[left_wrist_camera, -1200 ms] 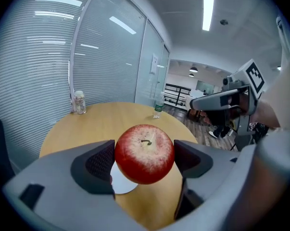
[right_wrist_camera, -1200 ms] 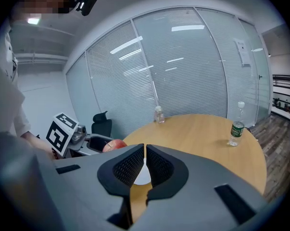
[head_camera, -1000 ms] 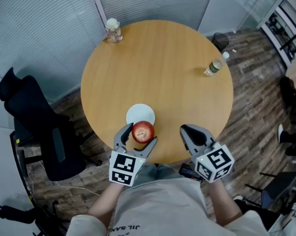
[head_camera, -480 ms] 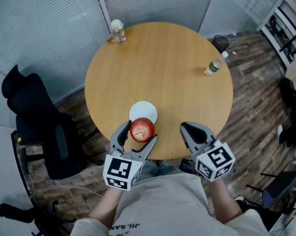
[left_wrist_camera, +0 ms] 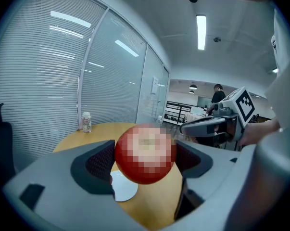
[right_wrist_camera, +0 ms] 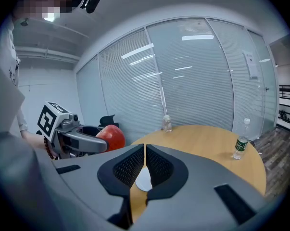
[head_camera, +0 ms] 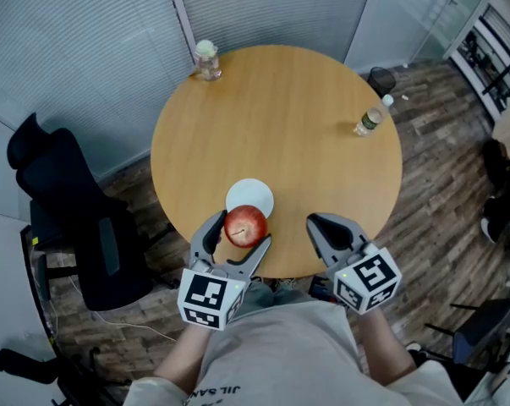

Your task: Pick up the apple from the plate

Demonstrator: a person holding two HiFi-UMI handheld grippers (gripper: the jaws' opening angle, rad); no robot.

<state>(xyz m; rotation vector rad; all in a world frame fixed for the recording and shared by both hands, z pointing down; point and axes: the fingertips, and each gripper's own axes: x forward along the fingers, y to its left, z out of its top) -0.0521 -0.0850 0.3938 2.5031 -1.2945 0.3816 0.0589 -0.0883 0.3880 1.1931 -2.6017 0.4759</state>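
Note:
A red apple [head_camera: 246, 225] is held in my left gripper [head_camera: 237, 231], lifted above the near edge of the round wooden table [head_camera: 305, 125]. In the left gripper view the apple [left_wrist_camera: 145, 154] fills the gap between both jaws, and the empty white plate [left_wrist_camera: 122, 186] lies on the table below it. The same white plate [head_camera: 249, 197] shows just beyond the apple in the head view. My right gripper [head_camera: 316, 223] hangs to the right of the apple, shut with nothing in it; its jaws [right_wrist_camera: 145, 163] meet in the right gripper view, where the apple [right_wrist_camera: 111, 136] shows at left.
A capped jar [head_camera: 207, 60] stands at the table's far left edge and a plastic bottle [head_camera: 370, 118] at its right edge. A black office chair [head_camera: 64, 205] sits left of the table. Glass walls with blinds stand behind.
The left gripper with the apple has risen slightly and drawn back toward me, away from the plate. The right gripper has stayed nearly still.

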